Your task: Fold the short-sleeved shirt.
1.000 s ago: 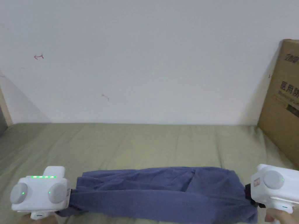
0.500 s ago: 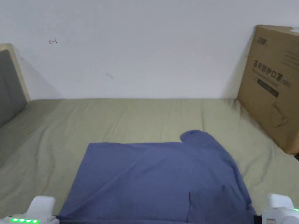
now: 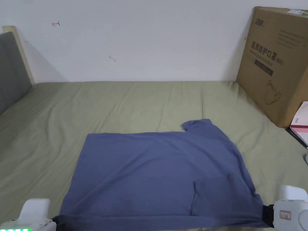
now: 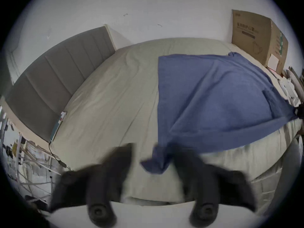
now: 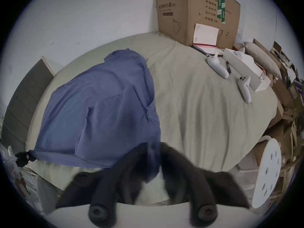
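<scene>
blue shirt (image 3: 156,171) spread on bed, left gripper (image 4: 153,156) jaws apart, right gripper (image 5: 152,151) pinching its corner

The blue shirt (image 5: 98,109) lies spread on the green-sheeted bed (image 5: 197,108). At the shirt's near corner, the right tool (image 5: 153,156) pinches the cloth between its dark, blurred jaws. Beyond the shirt's far side a cardboard box (image 5: 184,9) stands against the wall, with two white controllers (image 5: 217,68) beside it.
</scene>
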